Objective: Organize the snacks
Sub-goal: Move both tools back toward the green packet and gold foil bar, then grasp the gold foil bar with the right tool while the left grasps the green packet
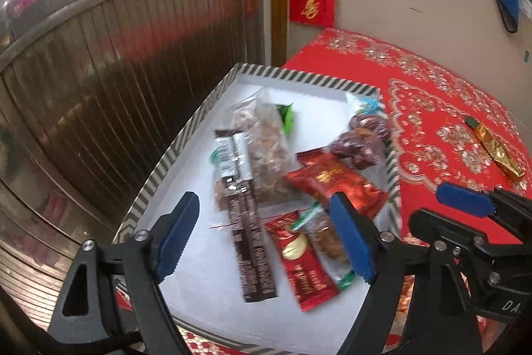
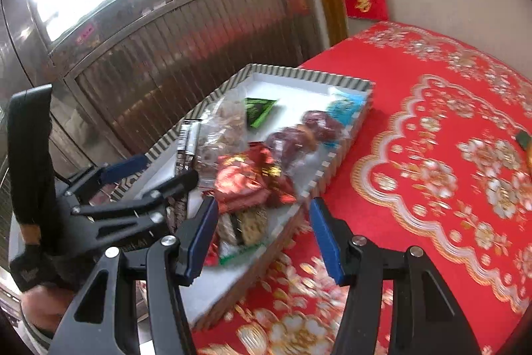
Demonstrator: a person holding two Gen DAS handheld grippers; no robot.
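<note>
The desk [image 1: 442, 108] is covered by a red cloth with a gold and white floral pattern and stands against a pale wall. At its left end sits a shallow tray [image 1: 186, 135] with a striped rim and a white floor, one side running along the desk edge.

Progress, as judged from the present layout: the sorting appears largely done. Most snacks already lie inside the tray, loosely piled rather than aligned. One gold-wrapped snack [image 1: 498, 152] lies out on the cloth, well apart from the tray, and by this reading is the item left to collect. Whether others lie beyond view cannot be told.

Contents of the tray, largest first: a clear bag of brown nuts or similar pieces [image 1: 262, 138]; a long dark brown bar wrapper [image 1: 246, 235] lying partly over that bag; a red foil packet [image 1: 335, 182] near the right rim; a packet of dark red dates [image 1: 362, 138] at the far right corner; a narrow red sachet [image 1: 306, 268] nearest the camera, with a clear-wrapped biscuit [image 1: 327, 238] just beside it; a small green packet [image 1: 286, 117] towards the back.

The left gripper [image 1: 266, 232] hovers above the near end of the tray, jaws wide apart, nothing between them. The right gripper [image 2: 264, 238] hangs over the tray's right rim, jaws likewise apart and empty.
</note>
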